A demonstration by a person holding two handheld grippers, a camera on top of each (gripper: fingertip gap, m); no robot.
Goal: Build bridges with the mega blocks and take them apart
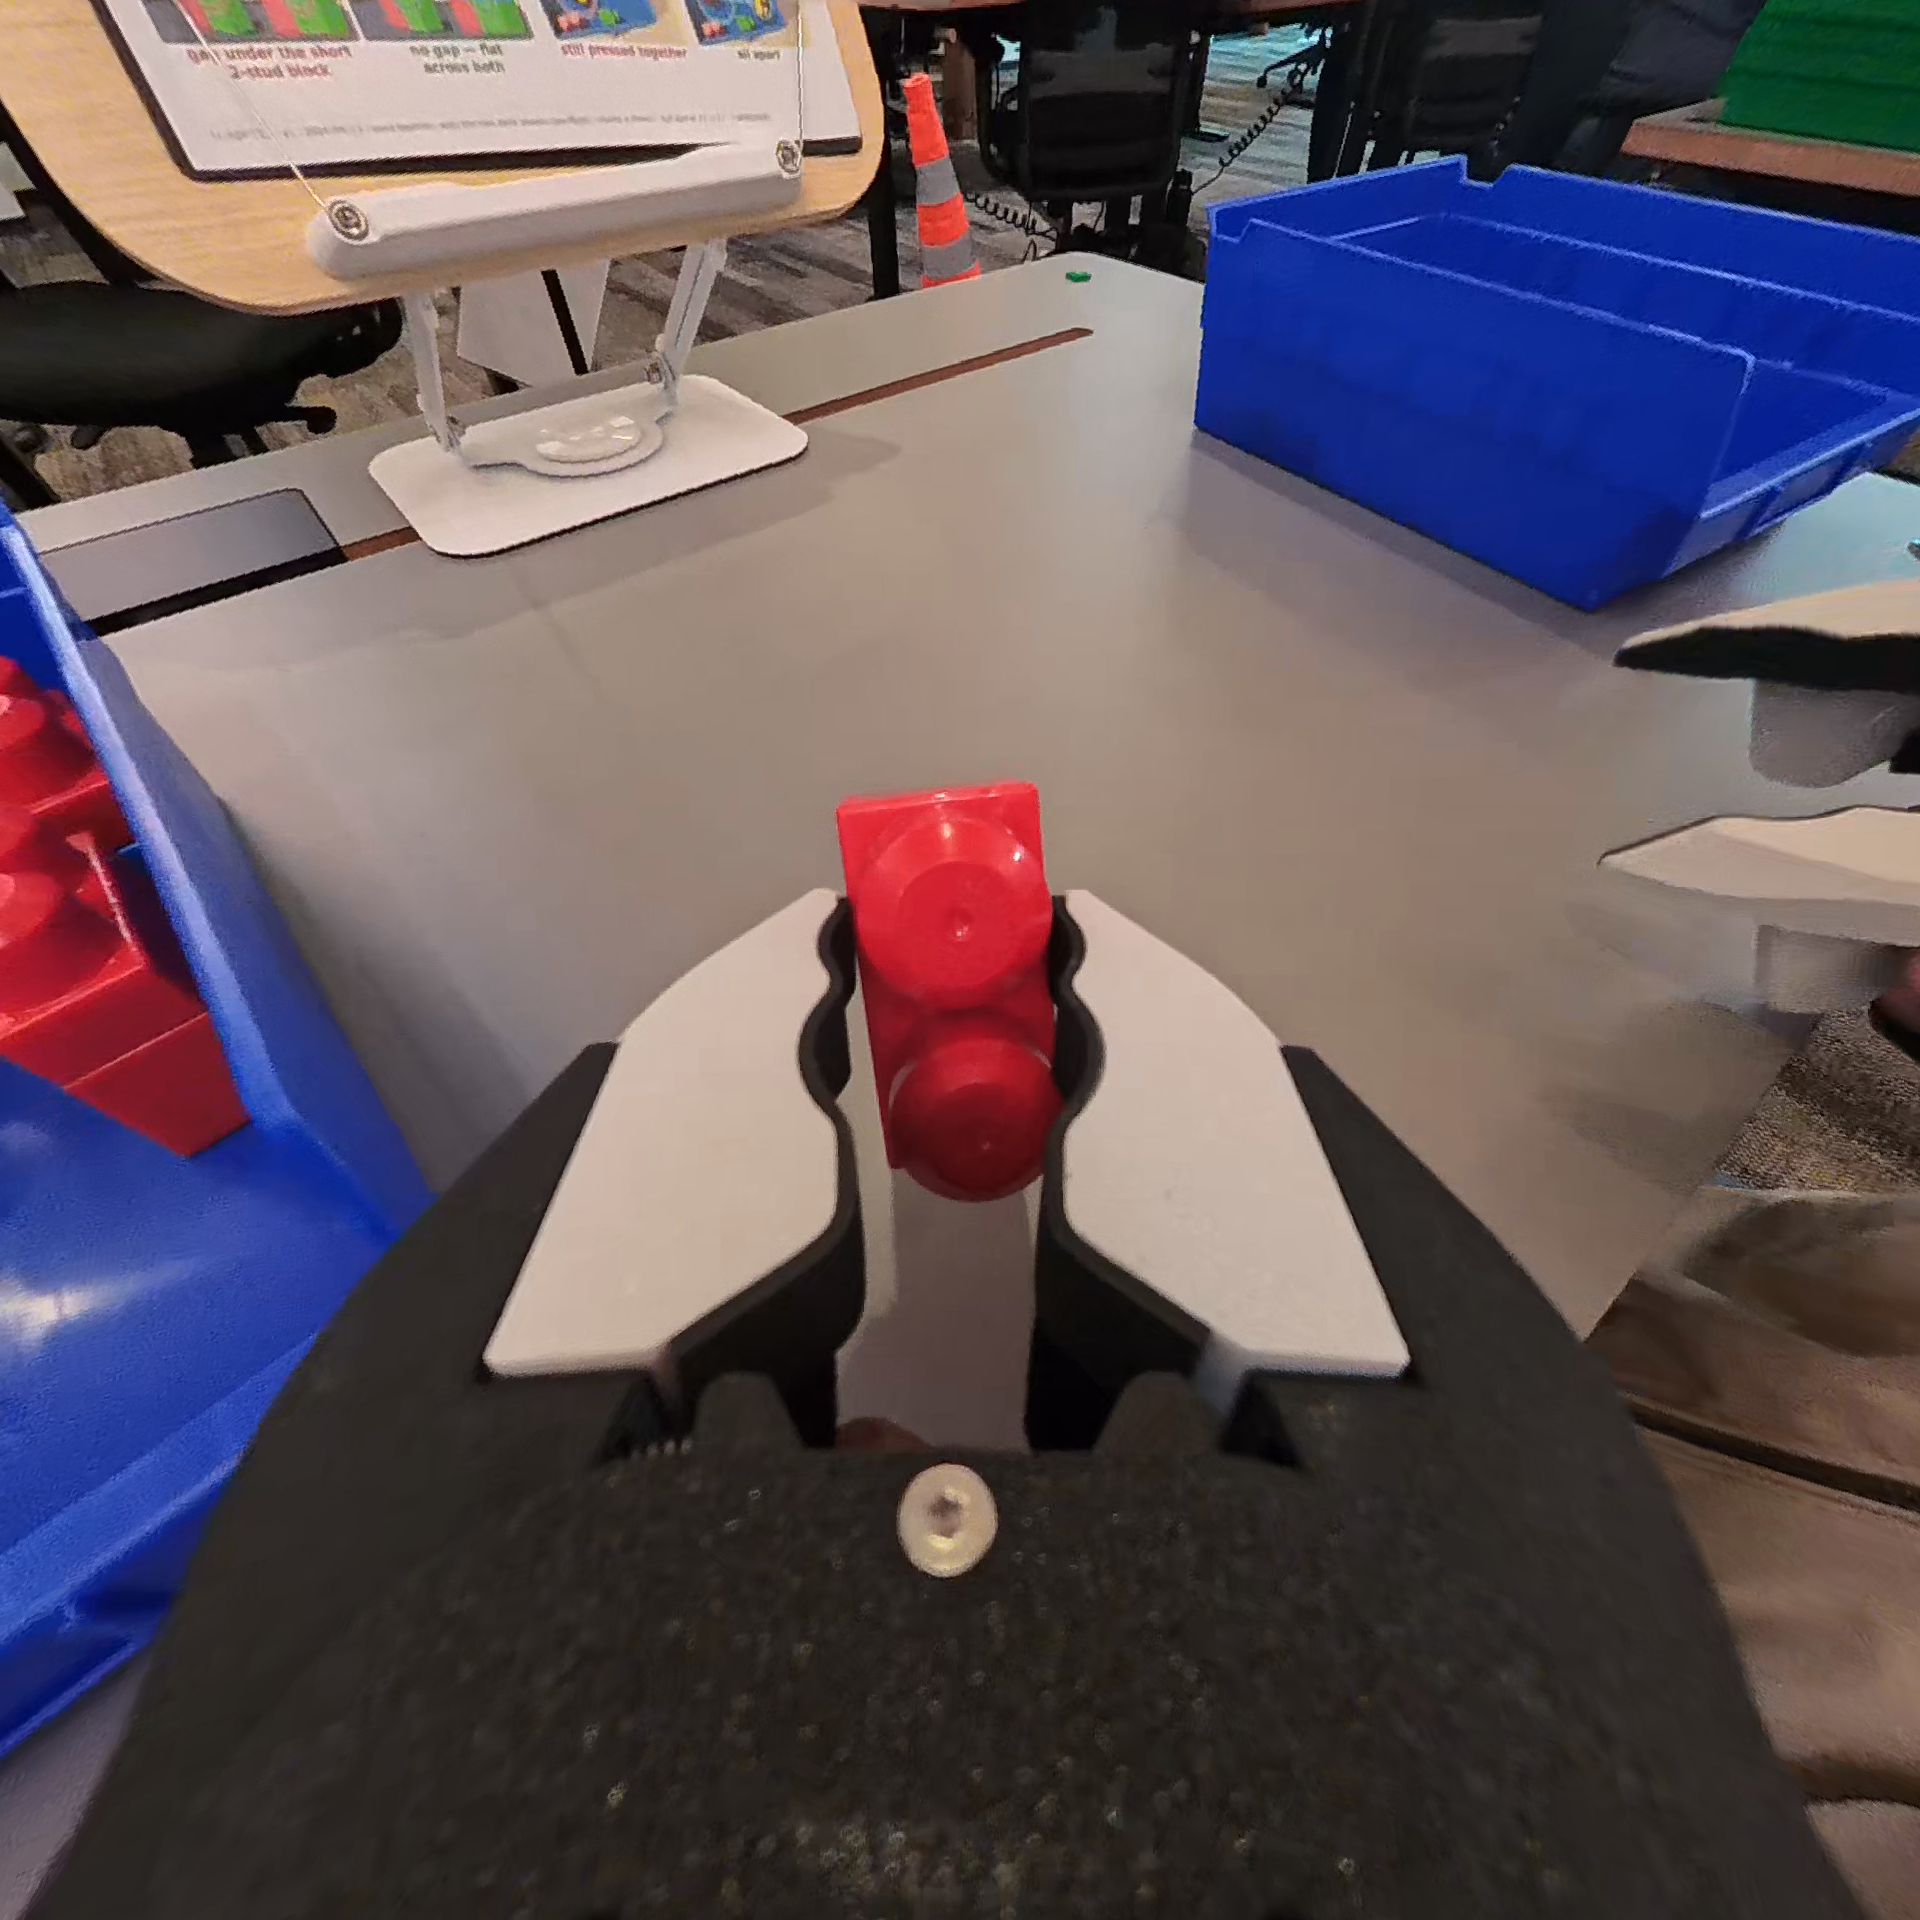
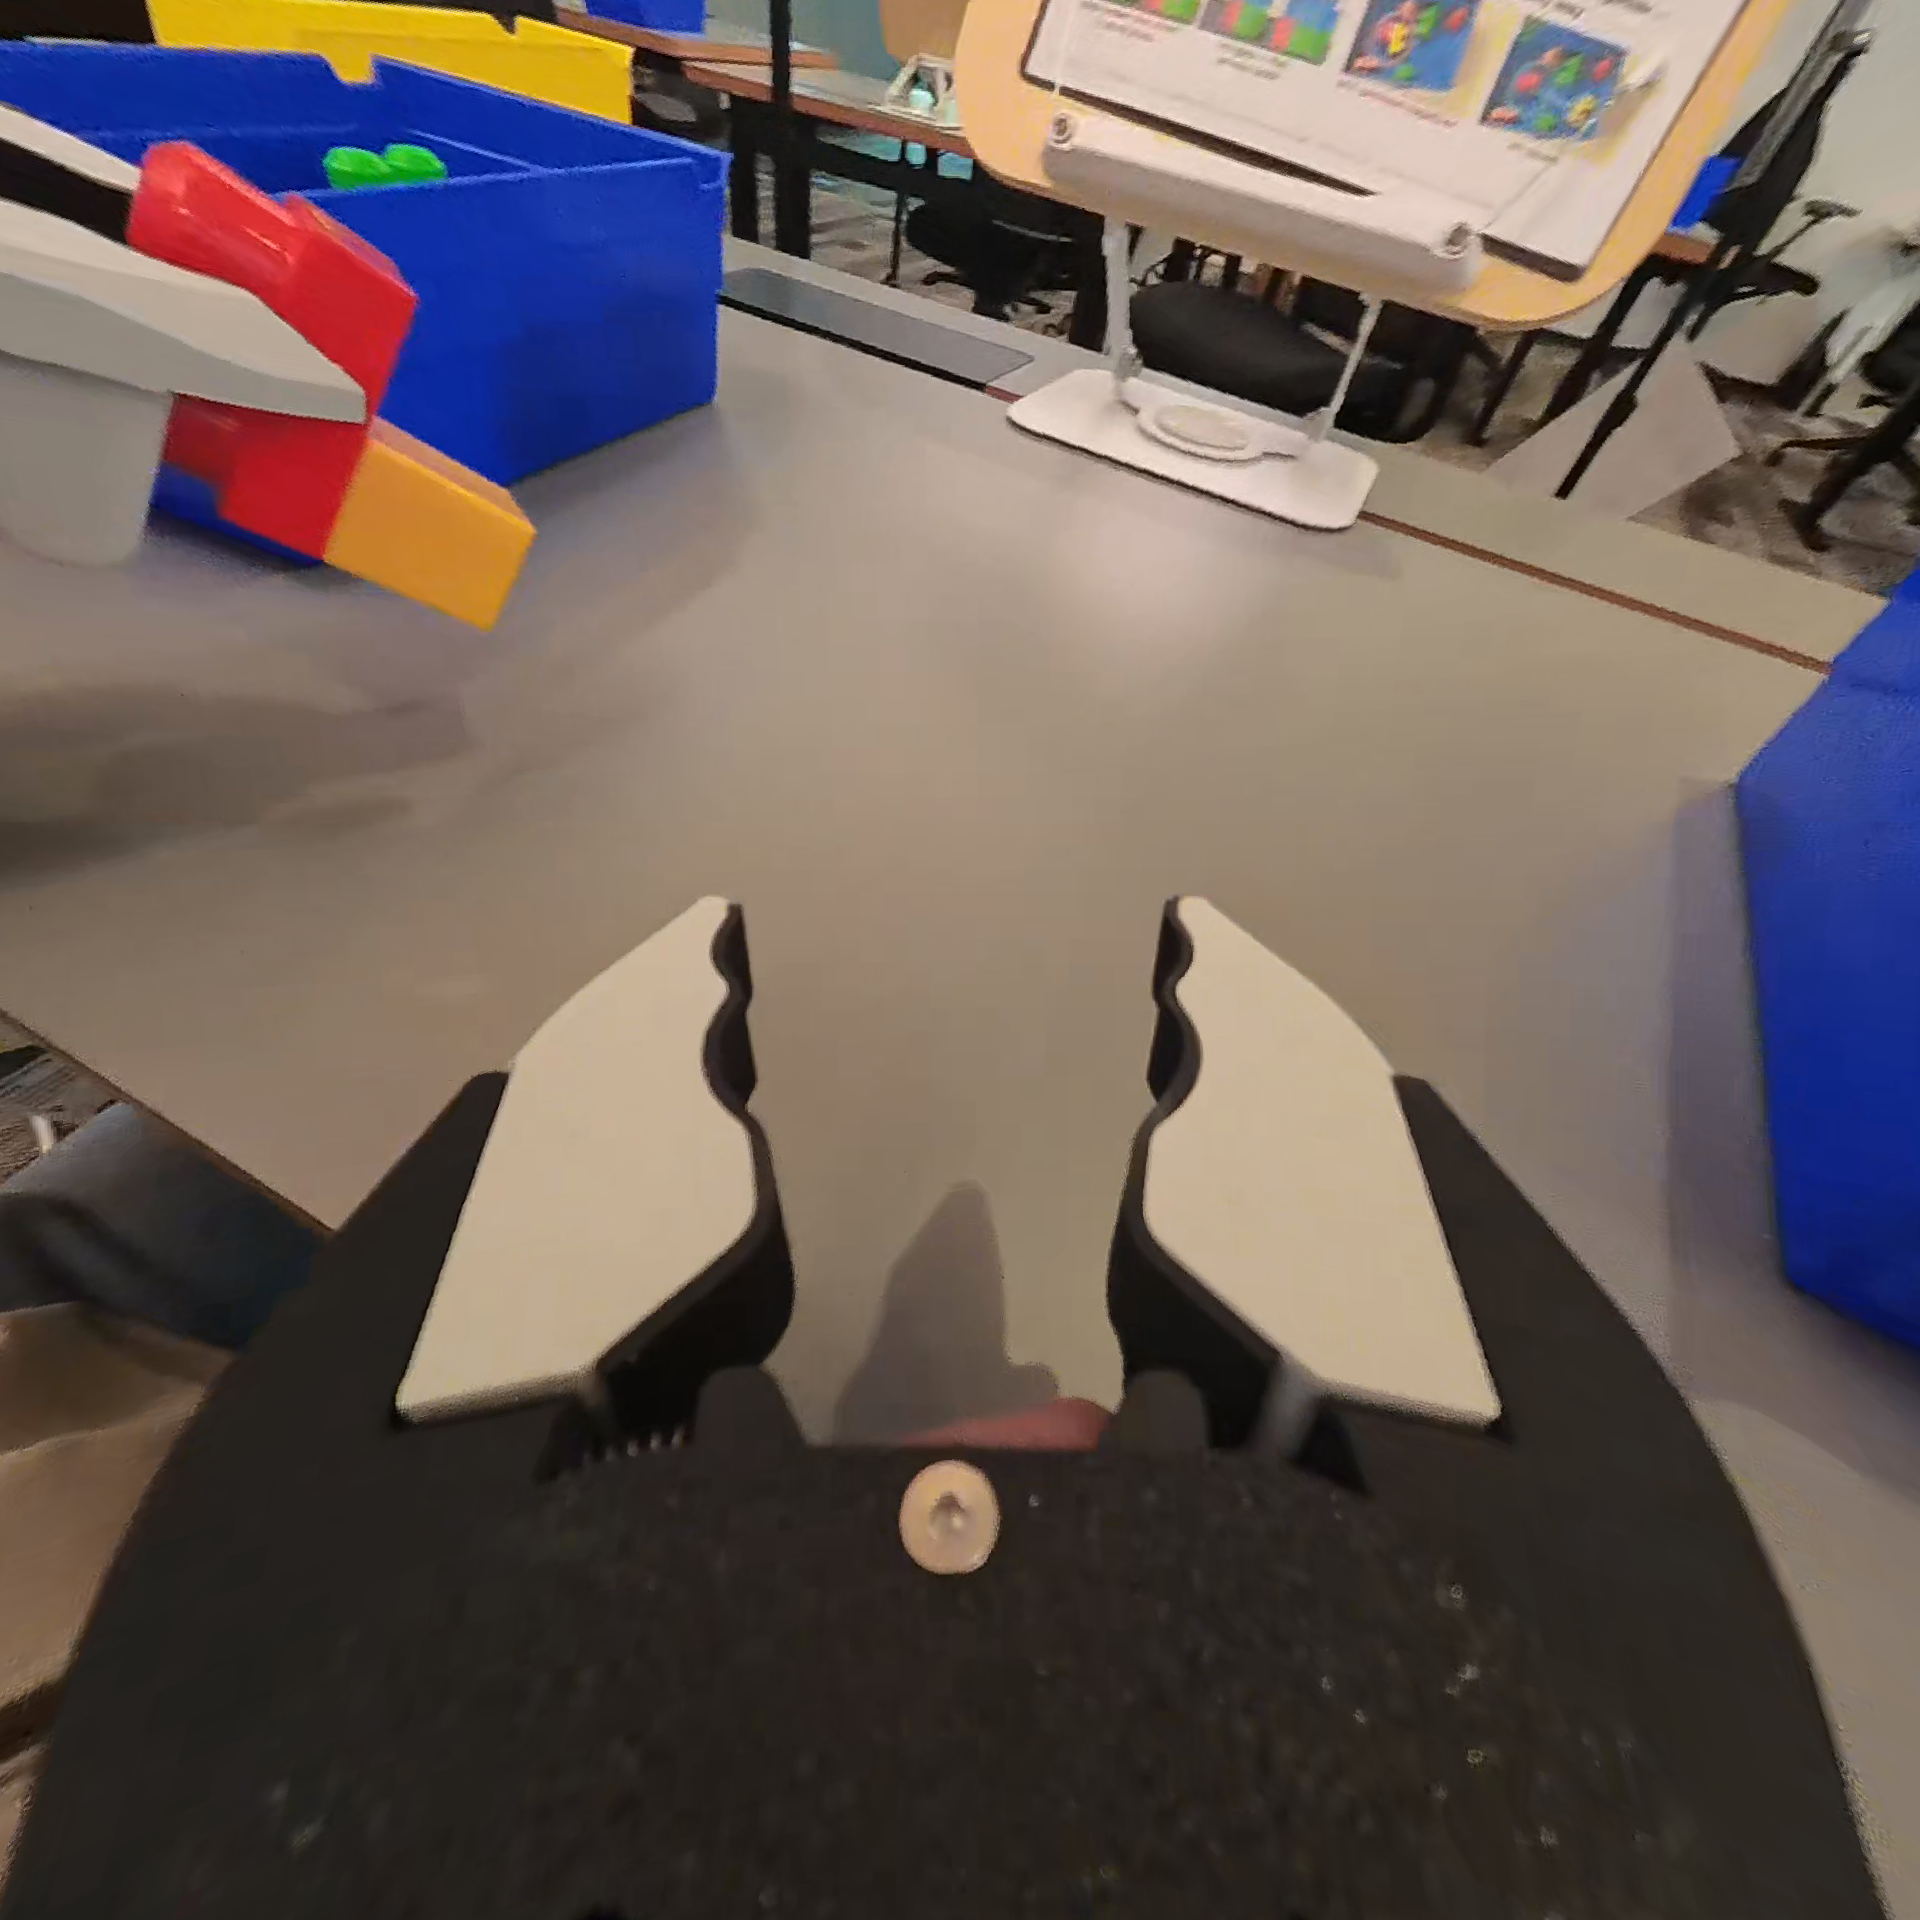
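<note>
My left gripper (image 1: 951, 914) is shut on a red two-stud block (image 1: 951, 987) and holds it above the grey table (image 1: 935, 644), studs facing the camera. In the right wrist view the left gripper (image 2: 249, 291) is at the far left with the red block (image 2: 312, 312), and an orange block (image 2: 426, 520) is joined to the red block's lower end. My right gripper (image 2: 954, 914) is open and empty over the table's middle. It also shows at the right edge of the left wrist view (image 1: 1766, 769), apart from the red block.
A blue bin (image 1: 208, 1299) at the left holds red blocks (image 1: 62, 935). Another blue bin (image 1: 1507, 416) stands at the back right. In the right wrist view a blue bin (image 2: 540, 281) holds green blocks (image 2: 379, 164). An instruction stand (image 1: 582, 447) is at the back.
</note>
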